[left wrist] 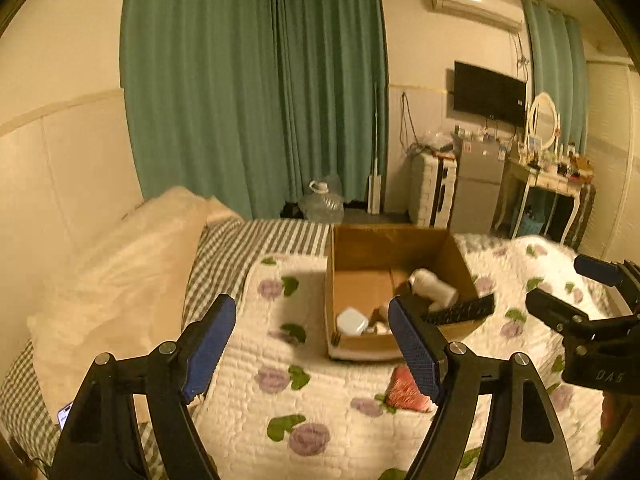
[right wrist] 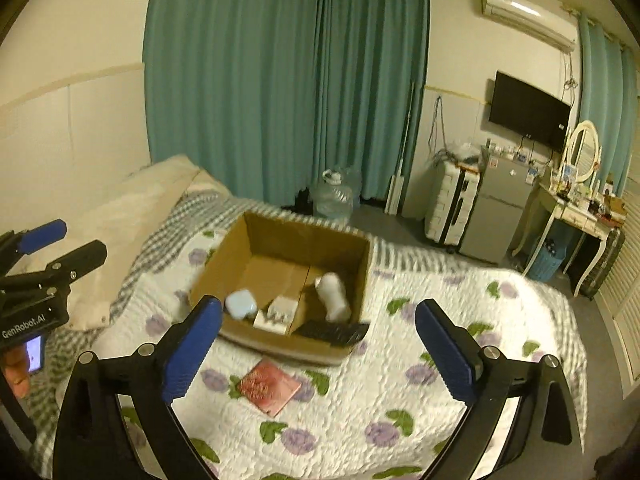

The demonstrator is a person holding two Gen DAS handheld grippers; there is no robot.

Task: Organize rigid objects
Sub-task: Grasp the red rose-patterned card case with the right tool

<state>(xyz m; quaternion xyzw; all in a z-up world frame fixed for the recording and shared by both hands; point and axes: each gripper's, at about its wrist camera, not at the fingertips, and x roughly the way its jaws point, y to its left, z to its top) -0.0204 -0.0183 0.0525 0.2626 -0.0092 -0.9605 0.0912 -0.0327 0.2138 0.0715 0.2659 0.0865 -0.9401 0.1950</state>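
Note:
An open cardboard box (right wrist: 240, 248) (left wrist: 456, 252) sits on the quilted bed. Inside lie a white bottle (right wrist: 334, 292) (left wrist: 434, 286), a pale blue case (right wrist: 241, 304) (left wrist: 352, 321), small white boxes (right wrist: 276, 314) and a black remote (right wrist: 332, 332) (left wrist: 460, 310) resting over the near rim. A red booklet (right wrist: 269, 386) (left wrist: 406, 390) lies flat on the quilt in front of the box. My left gripper (left wrist: 316, 348) is open and empty, held above the quilt left of the box. My right gripper (right wrist: 320, 348) is open and empty, above the booklet.
A cream pillow (left wrist: 120, 280) lies at the bed's left by the wall. Green curtains (left wrist: 256, 80), a water jug (left wrist: 322, 200), a suitcase (right wrist: 450, 208), a small fridge (right wrist: 500, 208) and a dressing table (right wrist: 576, 208) stand beyond the bed. A phone (left wrist: 64, 414) lies near the pillow.

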